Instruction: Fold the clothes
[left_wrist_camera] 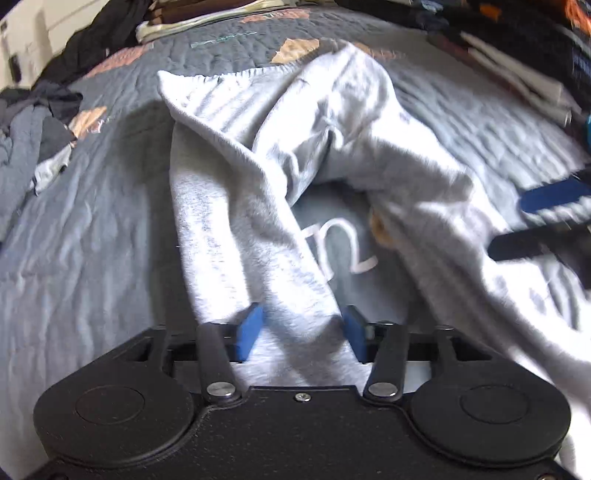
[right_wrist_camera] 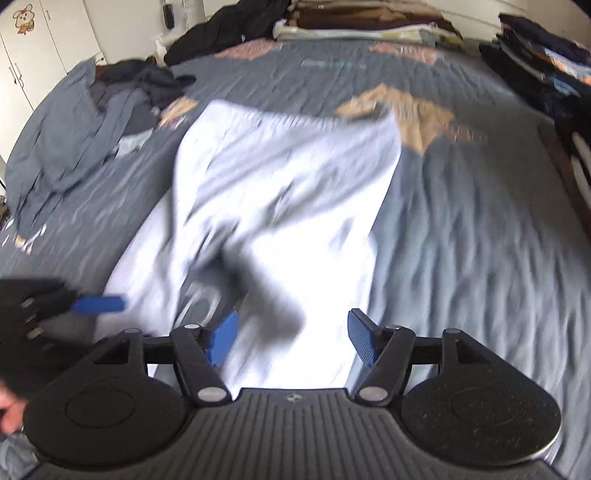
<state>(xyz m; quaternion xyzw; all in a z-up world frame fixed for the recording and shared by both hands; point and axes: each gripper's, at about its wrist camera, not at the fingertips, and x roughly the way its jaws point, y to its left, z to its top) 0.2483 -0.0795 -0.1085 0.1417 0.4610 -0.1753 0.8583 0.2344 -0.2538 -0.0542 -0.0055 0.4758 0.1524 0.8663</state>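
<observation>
On grey quilt (right_wrist_camera: 461,240), left tongs (left_wrist_camera: 302,328) gripping grey sweatpants (left_wrist_camera: 258,221), right tongs (right_wrist_camera: 291,336) open

A bed (right_wrist_camera: 461,229) under a grey quilted cover with tan patches fills the sunlit room, white cupboard doors (right_wrist_camera: 40,55) standing beyond its far left corner and a pale wall (right_wrist_camera: 480,7) running behind its head.
</observation>
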